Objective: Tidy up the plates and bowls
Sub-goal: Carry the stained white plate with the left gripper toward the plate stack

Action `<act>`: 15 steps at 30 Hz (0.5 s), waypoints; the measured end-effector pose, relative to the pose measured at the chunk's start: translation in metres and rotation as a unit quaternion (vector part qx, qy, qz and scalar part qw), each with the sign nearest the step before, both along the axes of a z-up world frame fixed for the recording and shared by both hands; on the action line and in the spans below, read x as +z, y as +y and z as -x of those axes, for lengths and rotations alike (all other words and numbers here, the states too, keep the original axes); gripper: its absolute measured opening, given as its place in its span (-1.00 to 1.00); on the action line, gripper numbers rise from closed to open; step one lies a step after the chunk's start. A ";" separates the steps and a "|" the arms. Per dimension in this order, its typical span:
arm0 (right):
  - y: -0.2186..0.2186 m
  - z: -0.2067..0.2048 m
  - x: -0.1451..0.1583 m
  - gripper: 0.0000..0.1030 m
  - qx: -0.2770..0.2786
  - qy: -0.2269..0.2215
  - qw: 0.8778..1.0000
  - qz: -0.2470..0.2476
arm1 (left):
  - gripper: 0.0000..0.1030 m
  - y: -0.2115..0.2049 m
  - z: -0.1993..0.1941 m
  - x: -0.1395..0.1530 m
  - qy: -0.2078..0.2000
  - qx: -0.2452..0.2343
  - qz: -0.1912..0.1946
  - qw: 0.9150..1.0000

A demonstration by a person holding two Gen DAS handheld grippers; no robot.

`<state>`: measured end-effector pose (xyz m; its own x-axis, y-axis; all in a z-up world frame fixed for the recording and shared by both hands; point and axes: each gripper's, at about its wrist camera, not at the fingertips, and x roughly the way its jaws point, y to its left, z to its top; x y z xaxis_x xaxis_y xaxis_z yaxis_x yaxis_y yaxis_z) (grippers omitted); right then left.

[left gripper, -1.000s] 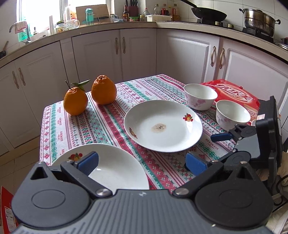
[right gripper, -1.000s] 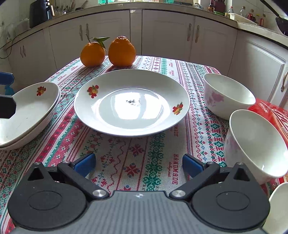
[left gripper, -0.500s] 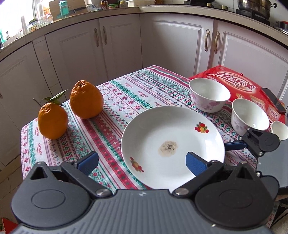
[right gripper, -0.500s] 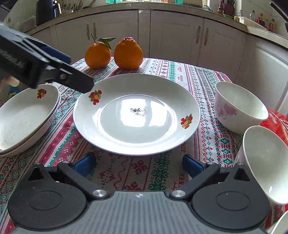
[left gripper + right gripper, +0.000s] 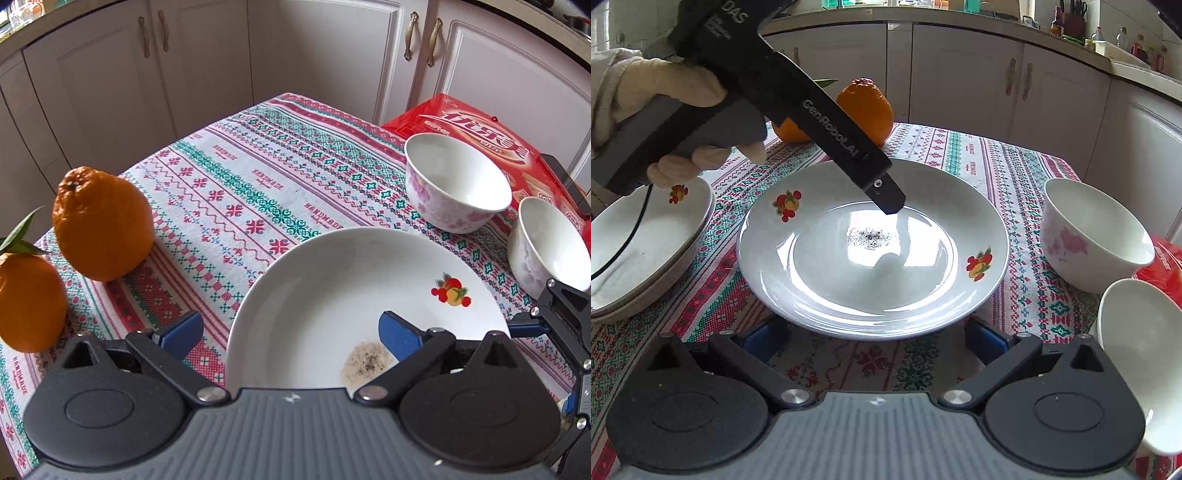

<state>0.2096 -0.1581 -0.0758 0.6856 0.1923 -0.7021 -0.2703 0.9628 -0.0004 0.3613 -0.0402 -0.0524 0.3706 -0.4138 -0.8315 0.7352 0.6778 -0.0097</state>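
Right now the left claw [image 5: 290,334] hangs wide over the plate's [image 5: 332,288] near rim, one finger above its gritty stain [image 5: 365,363], the other over the cloth [image 5: 240,192]. Ahead and right of it stand two bowls [image 5: 458,184], upright, nothing inside. The right claw [image 5: 877,339], also wide, flanks the plate's opposite edge; left of it sit stacked plates [image 5: 639,240].

Open cloth behind the plate [image 5: 354,295]; oranges [image 5: 101,225] block its left, two bowls [image 5: 456,188] crowd its right, stacked plates [image 5: 646,251] flank it too.
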 end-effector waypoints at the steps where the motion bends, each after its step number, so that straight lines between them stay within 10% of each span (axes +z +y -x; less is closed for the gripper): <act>1: 0.000 0.001 0.000 1.00 0.001 -0.001 1.000 -0.001 | 0.93 -0.002 -0.003 -0.002 0.005 -0.004 -0.001 1.000; 15: -0.003 0.002 0.000 0.90 0.014 -0.014 1.000 -0.006 | 0.63 -0.016 -0.015 -0.008 0.048 -0.046 -0.009 0.998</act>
